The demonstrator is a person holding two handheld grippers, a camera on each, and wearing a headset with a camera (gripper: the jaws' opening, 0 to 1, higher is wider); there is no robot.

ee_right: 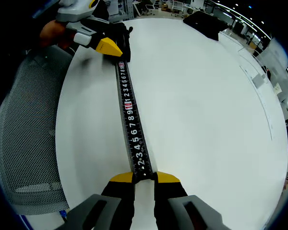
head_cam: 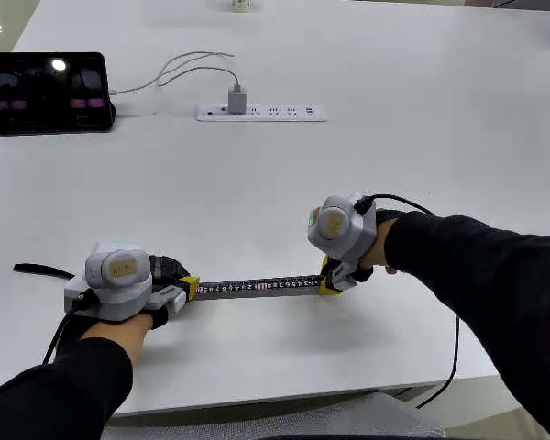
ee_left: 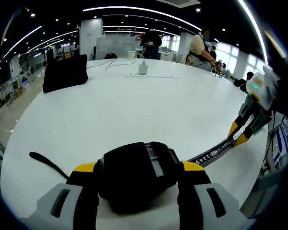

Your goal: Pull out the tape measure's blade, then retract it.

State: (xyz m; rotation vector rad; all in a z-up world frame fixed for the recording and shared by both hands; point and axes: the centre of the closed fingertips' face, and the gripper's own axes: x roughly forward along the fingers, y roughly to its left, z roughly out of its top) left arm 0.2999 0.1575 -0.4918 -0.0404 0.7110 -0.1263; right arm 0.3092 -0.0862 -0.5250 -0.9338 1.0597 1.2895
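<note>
Farthest left, a black wrist strap (head_cam: 38, 270) lies on the white table (head_cam: 367, 156) and leads to the tape measure case (ee_left: 137, 172), which sits near the table's front edge. The left gripper (head_cam: 179, 280) is clamped around that case. From it the blade (head_cam: 257, 286) runs flat along the tabletop toward the right, numbers up. At its end the right gripper (ee_right: 144, 178) pinches the blade tip between yellow-tipped jaws. Farther back sit a dark tablet (head_cam: 46, 92) and a white power strip (head_cam: 261, 112).
</note>
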